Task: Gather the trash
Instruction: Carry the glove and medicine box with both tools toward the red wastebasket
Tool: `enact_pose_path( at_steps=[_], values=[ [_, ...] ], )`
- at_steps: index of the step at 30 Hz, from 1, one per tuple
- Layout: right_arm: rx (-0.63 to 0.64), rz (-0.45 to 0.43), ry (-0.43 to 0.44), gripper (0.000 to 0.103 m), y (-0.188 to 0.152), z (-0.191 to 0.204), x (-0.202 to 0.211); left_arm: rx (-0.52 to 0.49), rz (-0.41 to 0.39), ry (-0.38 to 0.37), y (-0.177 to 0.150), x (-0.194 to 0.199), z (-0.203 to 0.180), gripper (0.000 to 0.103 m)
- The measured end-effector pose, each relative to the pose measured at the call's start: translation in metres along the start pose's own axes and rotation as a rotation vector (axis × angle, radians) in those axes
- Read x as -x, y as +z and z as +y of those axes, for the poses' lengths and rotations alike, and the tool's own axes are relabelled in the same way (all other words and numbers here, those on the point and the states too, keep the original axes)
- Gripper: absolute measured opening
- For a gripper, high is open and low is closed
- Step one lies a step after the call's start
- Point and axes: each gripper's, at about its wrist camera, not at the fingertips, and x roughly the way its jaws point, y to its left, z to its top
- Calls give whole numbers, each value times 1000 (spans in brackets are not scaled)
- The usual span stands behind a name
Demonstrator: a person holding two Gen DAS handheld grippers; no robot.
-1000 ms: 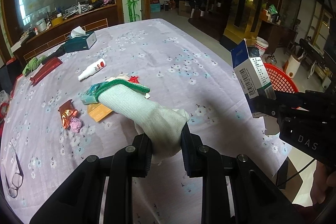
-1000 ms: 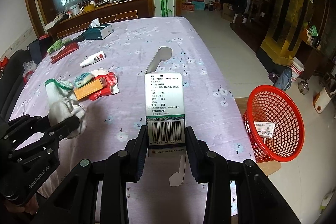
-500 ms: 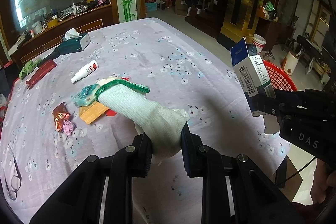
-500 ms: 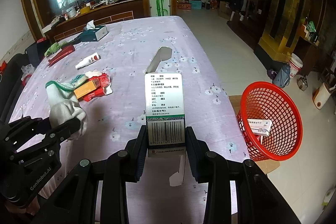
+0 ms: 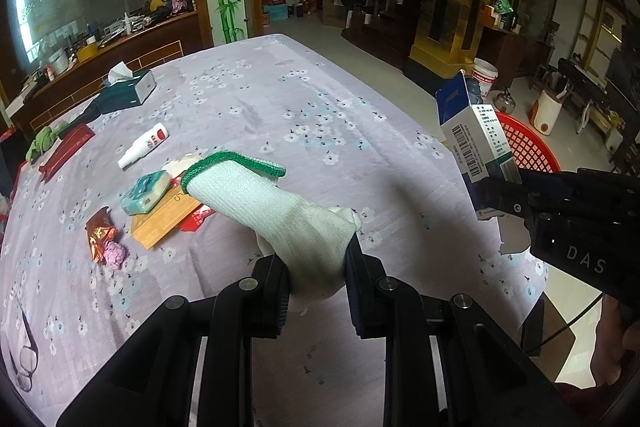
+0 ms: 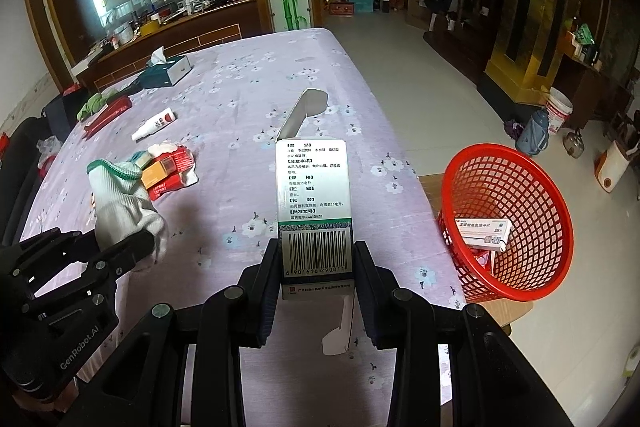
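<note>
My left gripper is shut on a white knit glove with a green cuff, held above the table. My right gripper is shut on an upright white medicine box with a barcode and an open top flap; the same box shows at the right of the left wrist view. A red mesh basket stands off the table's right edge with a small pill box inside. On the purple flowered tablecloth lies a litter pile: tissue pack, orange box, red wrapper.
A white tube, a teal tissue box, a red pouch and a foil wrapper with a pink wad lie further left. Glasses rest at the near left edge. Buckets and a kettle stand on the floor.
Both grippers have drifted back and slightly right, each keeping hold of its item; the basket sits a little nearer the middle of the right wrist view.
</note>
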Motion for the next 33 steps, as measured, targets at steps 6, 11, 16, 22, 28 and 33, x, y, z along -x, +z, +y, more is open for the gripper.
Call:
enact_pose_path(
  at_steps=[6,11,16,22,28,33],
  values=[
    [-16,1,-8,37,1,-8,0,-17,3,-13,5,-5,-8,23],
    [-33,2,-19,37,0,-18,0,-34,6,-27,9,-9,-16,23],
    [-62,7,-28,37,-1,-30,0,-53,8,-46,13,-14,-26,23],
    [-164,9,-35,37,0,-65,5,-92,5,-109,28,-20,-44,23],
    [-280,-15,-80,37,0,-115,18,-116,13,-209,51,-28,-69,23],
    [-363,-33,-111,37,-2,-155,29,-159,33,-289,68,-38,-103,23]
  ],
)
